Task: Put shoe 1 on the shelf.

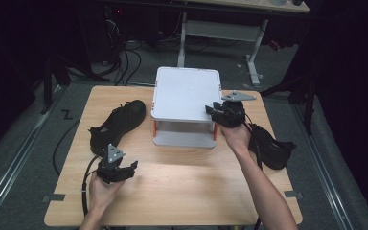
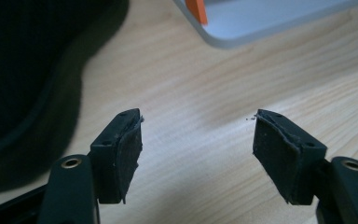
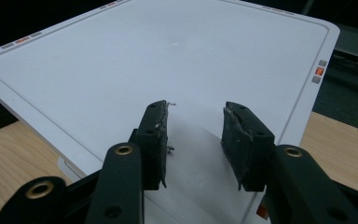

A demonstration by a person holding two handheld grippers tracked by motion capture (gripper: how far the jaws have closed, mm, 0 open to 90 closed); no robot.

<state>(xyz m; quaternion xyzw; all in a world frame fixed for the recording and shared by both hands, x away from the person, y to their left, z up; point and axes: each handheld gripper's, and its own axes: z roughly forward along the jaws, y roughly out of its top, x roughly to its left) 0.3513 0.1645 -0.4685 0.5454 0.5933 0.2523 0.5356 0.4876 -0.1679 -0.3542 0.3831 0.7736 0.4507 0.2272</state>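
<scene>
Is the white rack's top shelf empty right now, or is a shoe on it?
Empty: the top shelf is bare white; both shoes lie on the table.

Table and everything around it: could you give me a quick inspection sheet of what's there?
Surface: wooden table, bare at the front.
Job's things: white two-tier rack at the back middle; black shoe to its left, another black shoe at right.
Clutter: nothing seen.
Claws: left claw open over bare wood; right claw open above the rack's top, holding nothing.
Cables: black cable trailing from the left claw.
Surroundings: dark floor, a desk frame behind.
</scene>
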